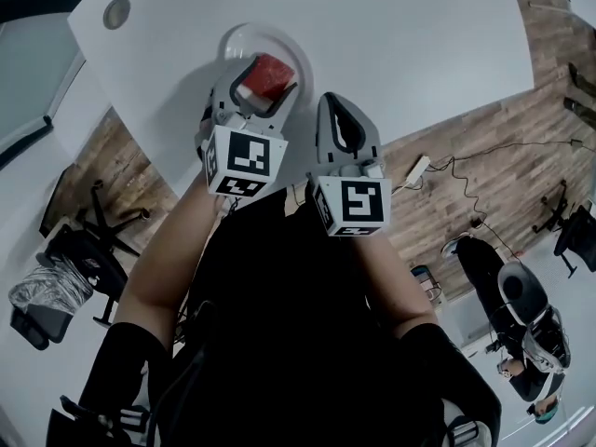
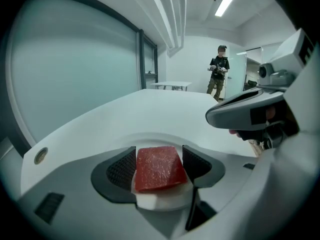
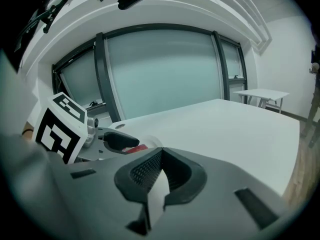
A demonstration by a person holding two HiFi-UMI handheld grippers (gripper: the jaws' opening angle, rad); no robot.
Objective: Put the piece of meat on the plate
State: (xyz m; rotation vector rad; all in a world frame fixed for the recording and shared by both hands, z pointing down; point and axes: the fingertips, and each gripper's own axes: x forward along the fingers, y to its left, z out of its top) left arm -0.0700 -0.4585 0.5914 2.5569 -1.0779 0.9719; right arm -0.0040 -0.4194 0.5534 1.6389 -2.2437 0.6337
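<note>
- the right gripper point(image 3: 159, 156) is just beside the left one, its jaws pressed together on nothing.
- the left gripper point(image 2: 159, 159) clamps the red piece of meat point(image 2: 157, 170) between its jaws.
- the meat is over the round plate point(image 1: 235, 37); whether they touch, i cannot tell.
- the plate rests near the edge of the white table point(image 1: 391, 35).
- a person point(image 2: 218, 76) stands far across the room.

Contrasting matt plastic with 1 moist piece of meat point(image 2: 159, 168).
Glistening wet and finely grained across its red top; looking smooth, matt grey plastic on the left gripper point(image 2: 160, 164) and right gripper point(image 3: 159, 170), with ribbed black pads point(image 3: 144, 173); appearing smooth and faintly glossy on the plate point(image 1: 237, 37), matt white on the table point(image 1: 400, 35), grained brown wood on the floor point(image 1: 494, 175).
</note>
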